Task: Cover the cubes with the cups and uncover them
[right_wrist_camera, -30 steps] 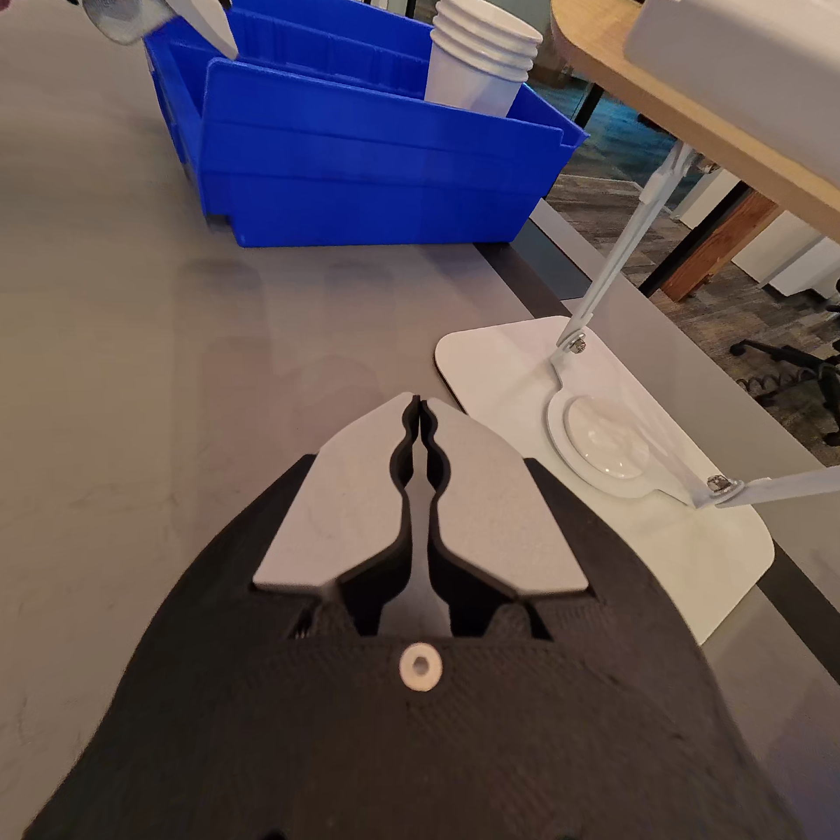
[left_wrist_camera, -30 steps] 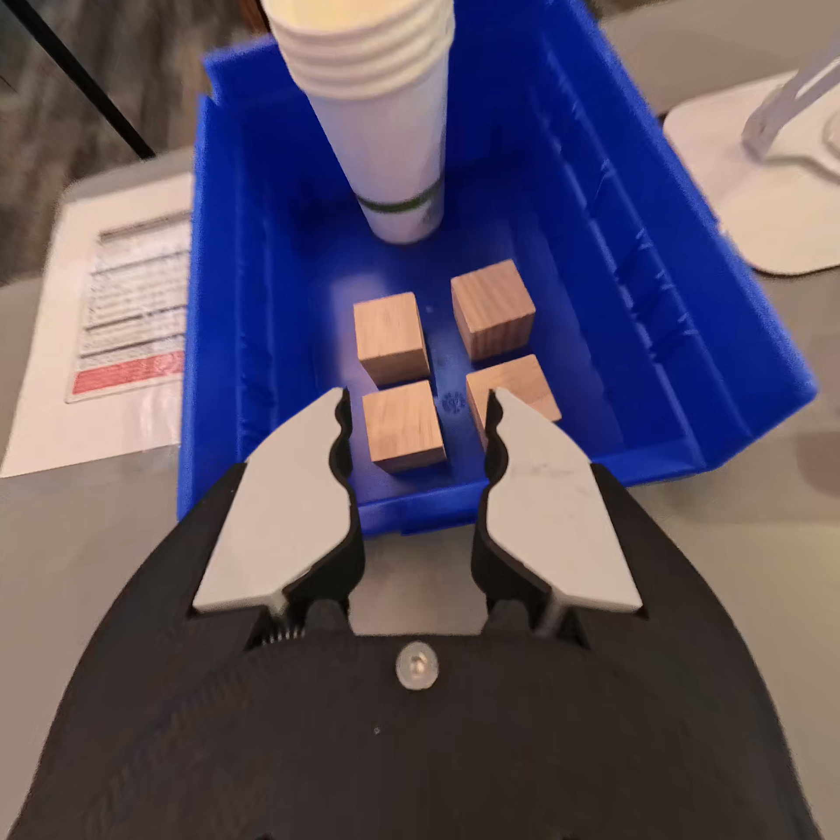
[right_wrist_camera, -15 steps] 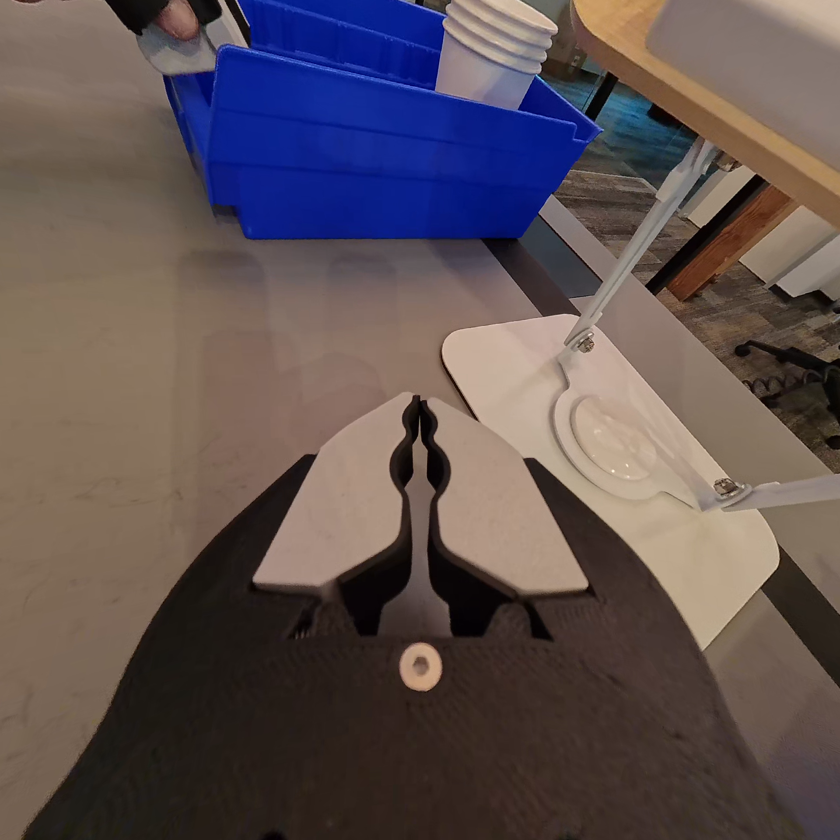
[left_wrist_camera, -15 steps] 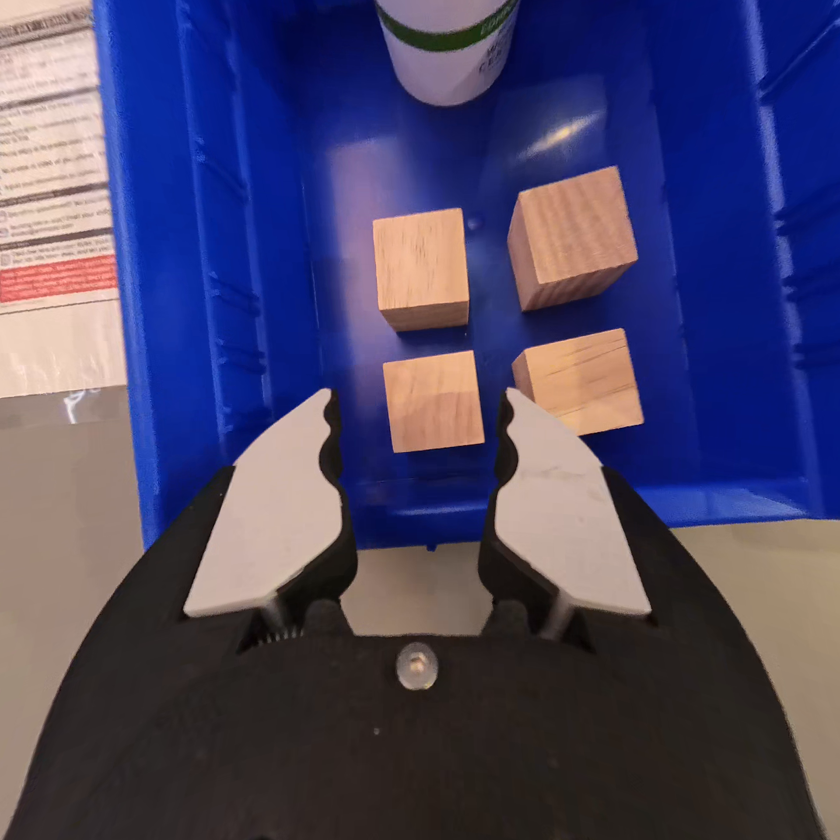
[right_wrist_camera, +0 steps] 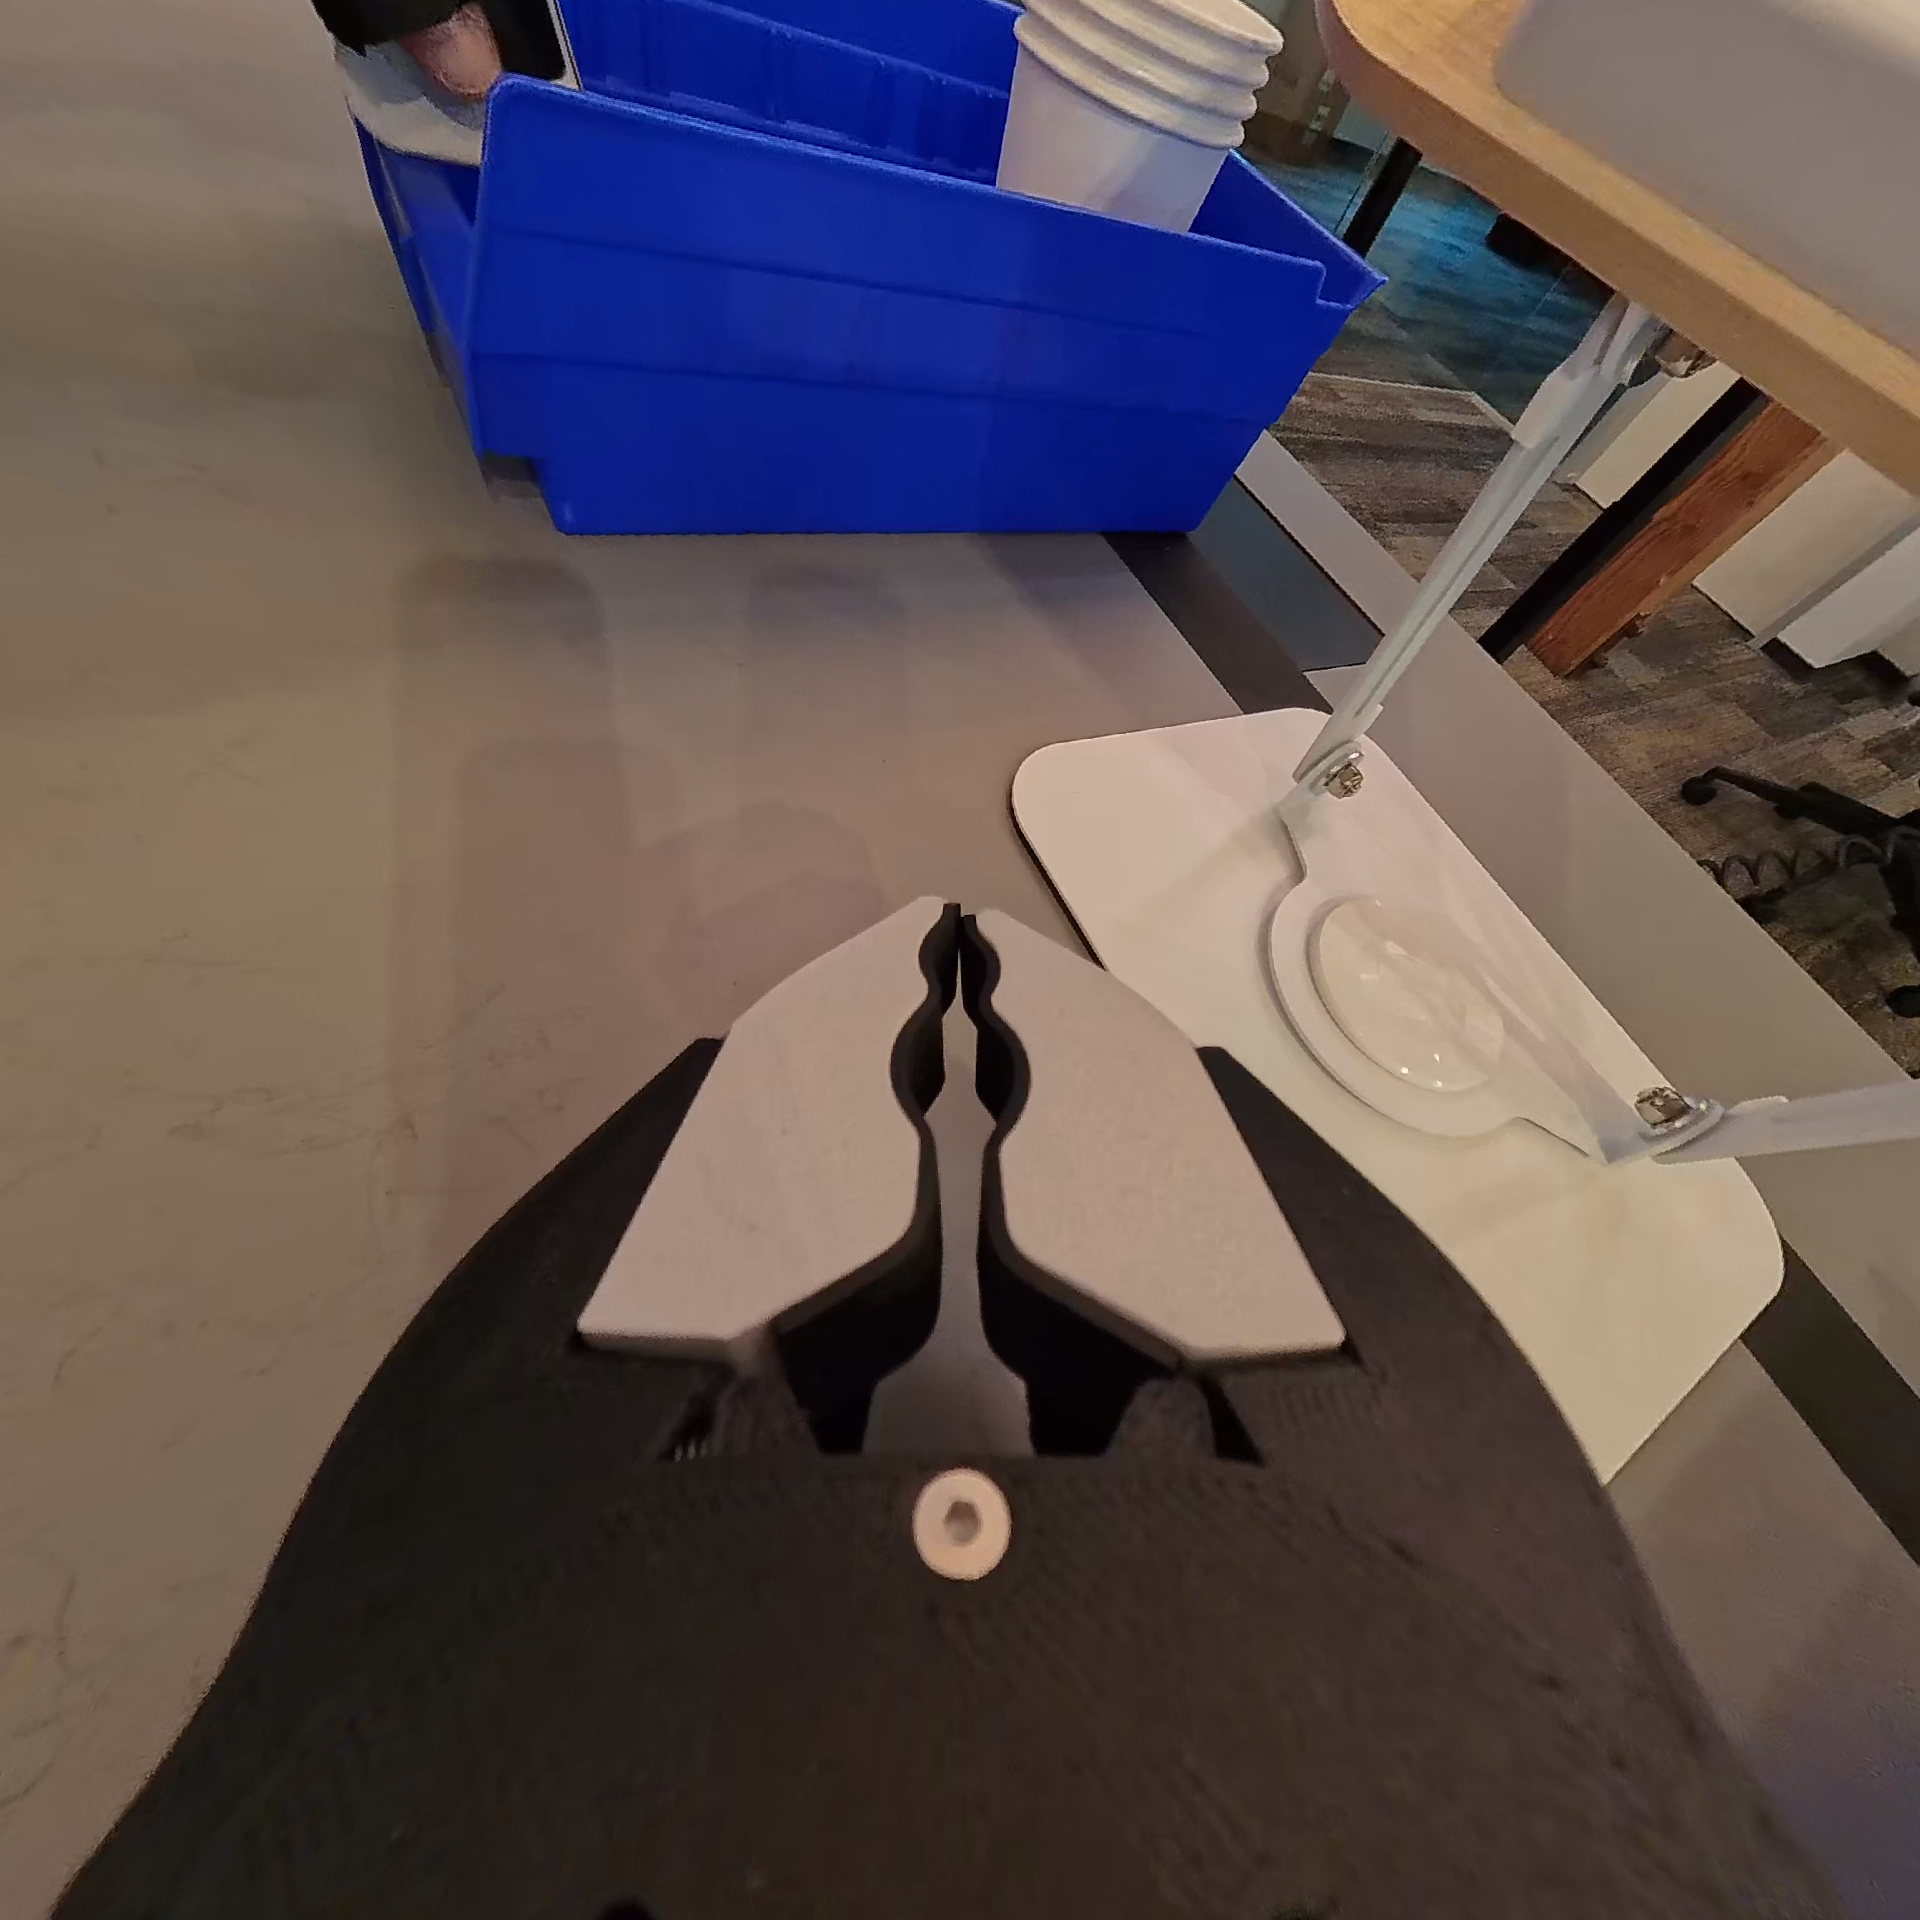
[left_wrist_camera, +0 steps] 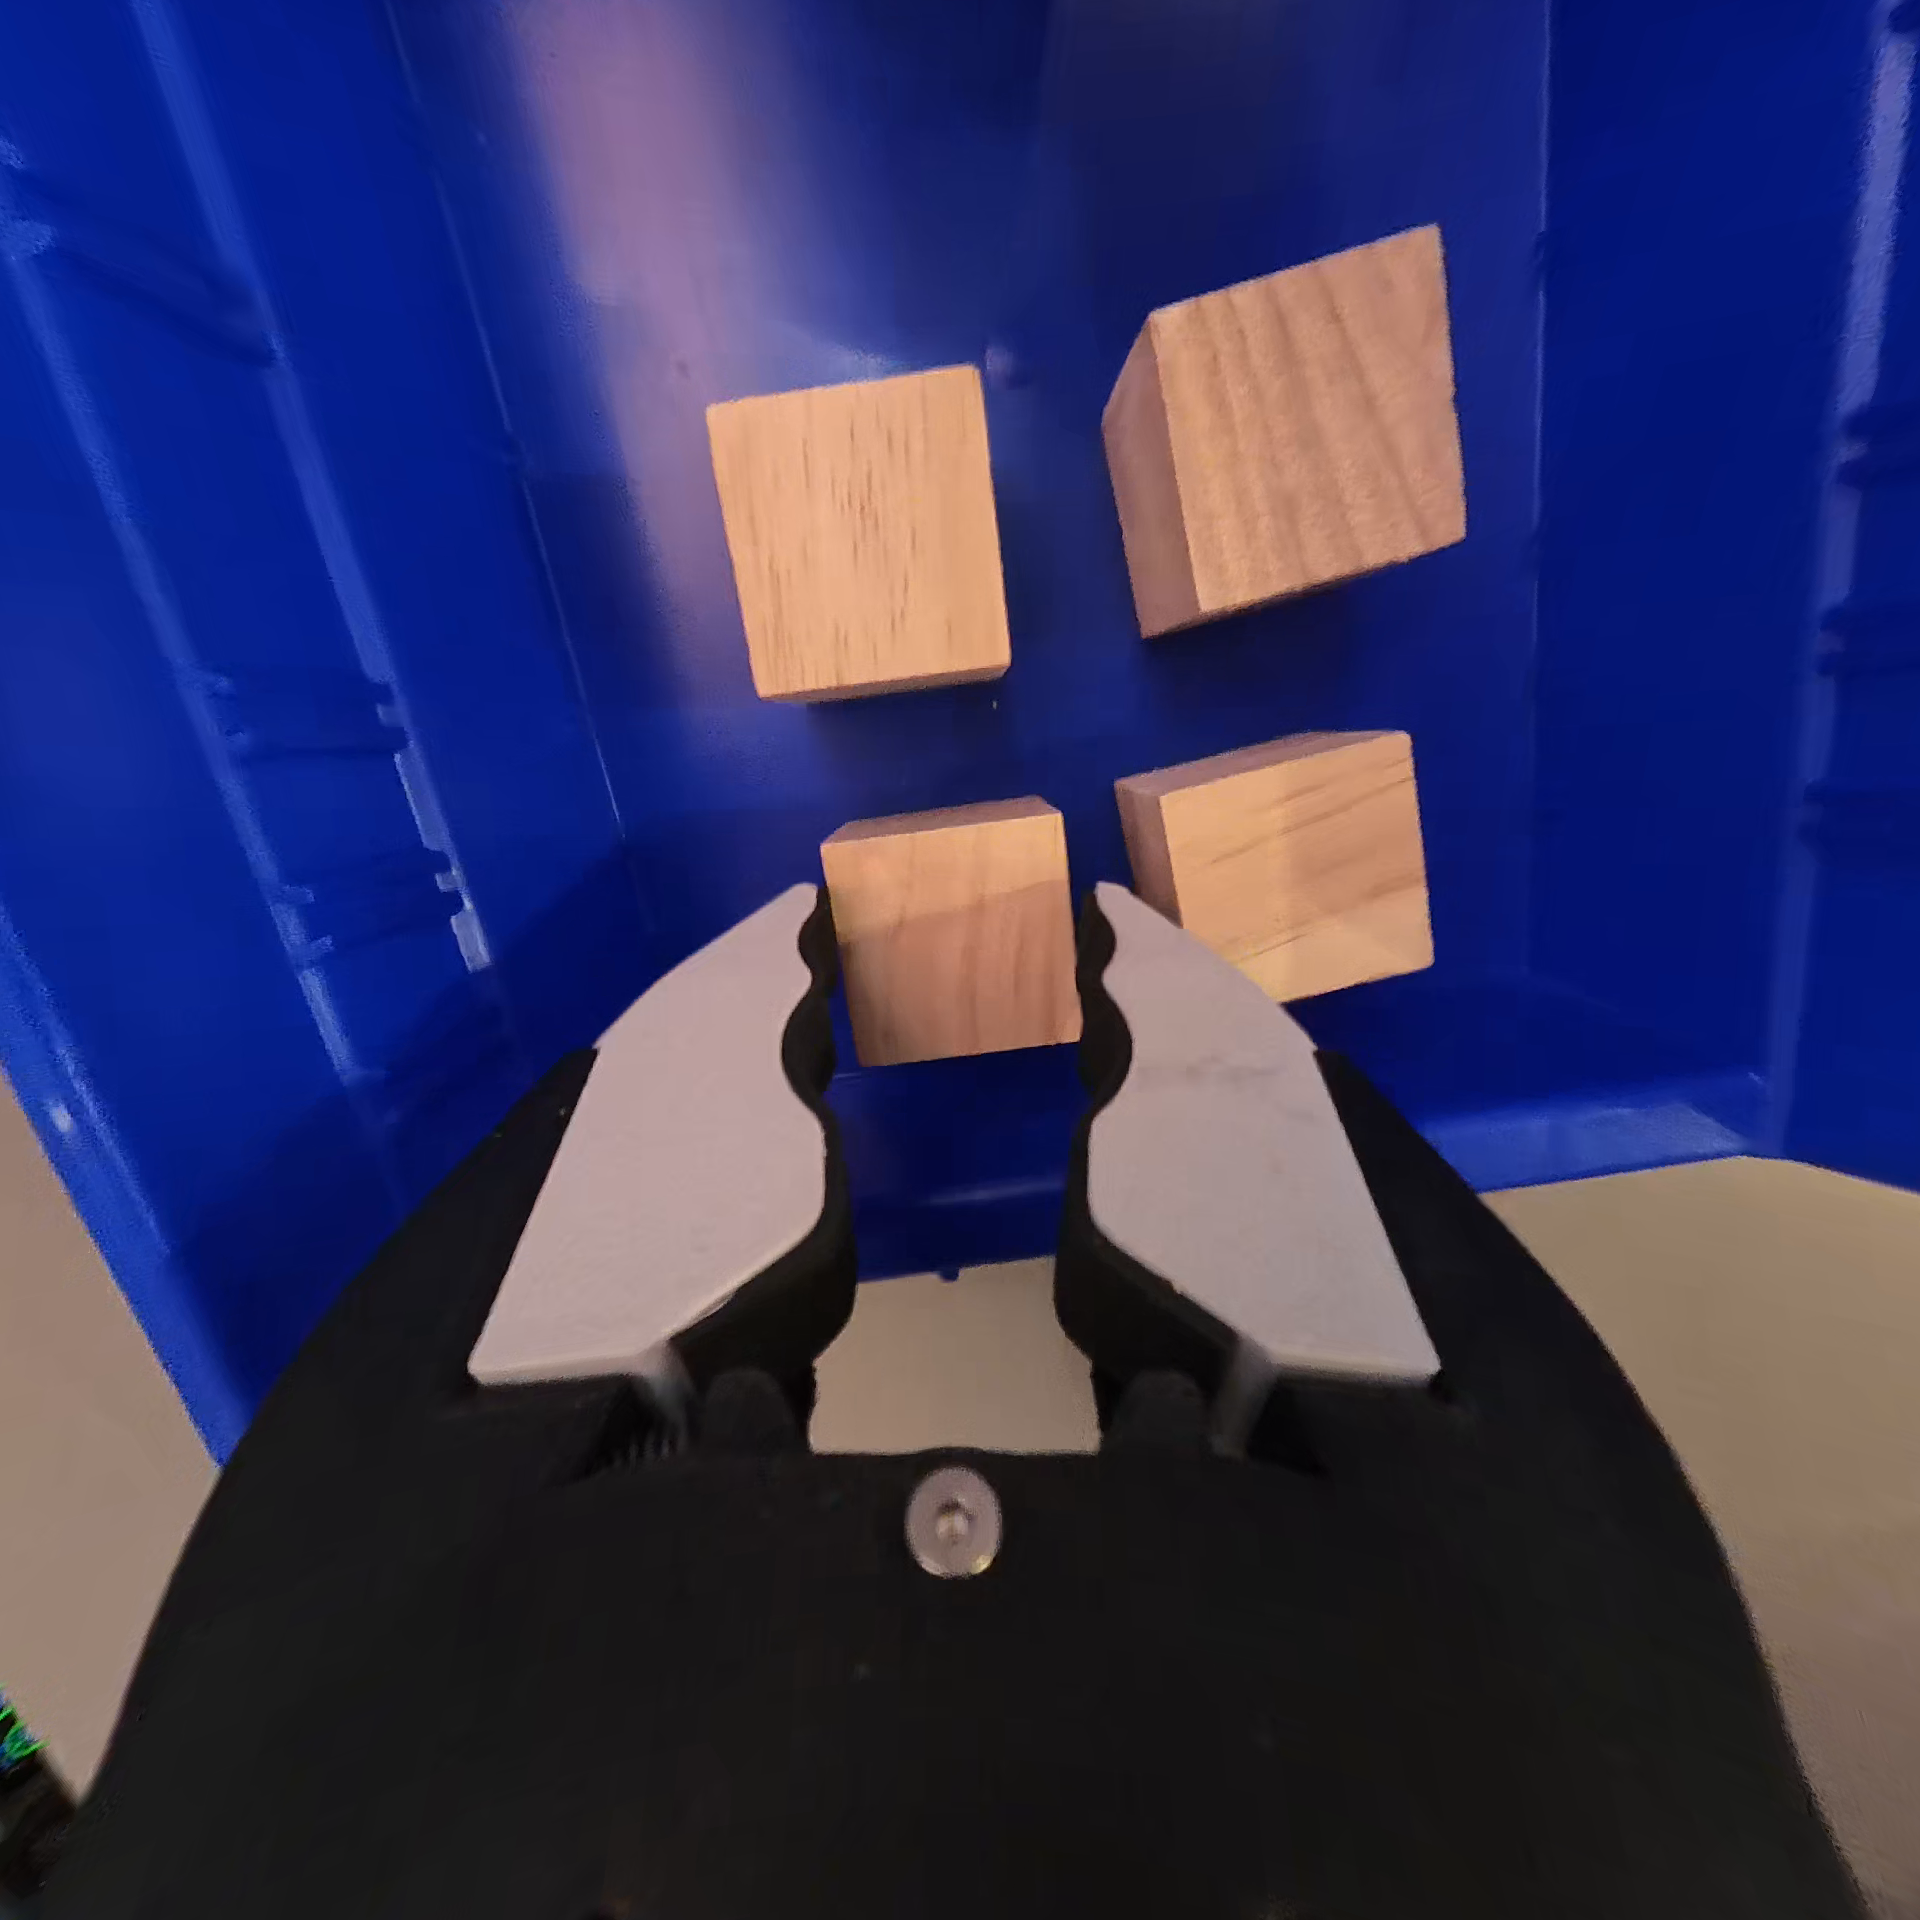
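Several wooden cubes lie on the floor of a blue bin (left_wrist_camera: 312, 623). In the left wrist view my left gripper (left_wrist_camera: 951, 914) reaches into the bin. Its jaws hold the near-left cube (left_wrist_camera: 956, 977) by its two sides, with no gap showing. The other cubes (left_wrist_camera: 862, 530) (left_wrist_camera: 1288, 426) (left_wrist_camera: 1288, 852) lie free beyond and to the right. A stack of white paper cups (right_wrist_camera: 1127, 114) stands at the far end of the bin (right_wrist_camera: 852, 364), seen only in the right wrist view. My right gripper (right_wrist_camera: 958, 920) is shut and empty over the grey table.
A white stand base (right_wrist_camera: 1195, 831) with thin metal arms lies right of my right gripper, near the table's right edge. A wooden desk (right_wrist_camera: 1558, 208) overhangs at the upper right. A person's hand (right_wrist_camera: 447, 52) shows at the bin's near-left corner.
My left gripper moved forward and down into the bin, and its jaws narrowed onto the near-left cube. The cups left the left wrist view. My right gripper drifted slightly but stayed shut.
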Tool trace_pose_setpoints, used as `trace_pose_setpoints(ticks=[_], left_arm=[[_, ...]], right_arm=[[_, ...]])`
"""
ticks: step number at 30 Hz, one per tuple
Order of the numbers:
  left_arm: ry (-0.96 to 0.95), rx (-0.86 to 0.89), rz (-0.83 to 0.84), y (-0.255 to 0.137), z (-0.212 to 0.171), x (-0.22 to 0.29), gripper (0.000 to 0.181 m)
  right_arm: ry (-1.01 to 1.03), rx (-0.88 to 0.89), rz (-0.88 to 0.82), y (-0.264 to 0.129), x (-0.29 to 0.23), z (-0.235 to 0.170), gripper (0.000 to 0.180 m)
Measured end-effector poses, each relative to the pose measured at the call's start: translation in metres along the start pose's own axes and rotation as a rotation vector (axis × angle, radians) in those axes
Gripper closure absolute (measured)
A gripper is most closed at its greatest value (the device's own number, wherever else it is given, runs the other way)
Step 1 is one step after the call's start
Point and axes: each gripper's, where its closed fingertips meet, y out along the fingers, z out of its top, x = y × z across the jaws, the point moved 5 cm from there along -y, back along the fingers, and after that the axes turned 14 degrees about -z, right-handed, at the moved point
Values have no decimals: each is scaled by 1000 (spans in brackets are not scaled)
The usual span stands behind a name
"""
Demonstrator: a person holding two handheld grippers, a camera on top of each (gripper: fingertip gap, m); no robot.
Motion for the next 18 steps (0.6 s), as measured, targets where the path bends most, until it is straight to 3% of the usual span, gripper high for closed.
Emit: trace_pose_setpoints(ticks=[9, 14, 18], left_arm=[[80, -19, 92, -12, 2, -2, 137], [138, 67, 105, -78, -7, 12, 138], [147, 25, 169, -129, -50, 5, 138]], right_arm=[[-1, 0, -2, 0, 0, 0, 180], [-7, 0, 5, -1, -1, 0, 180], [-17, 1, 19, -2, -3, 0, 180]])
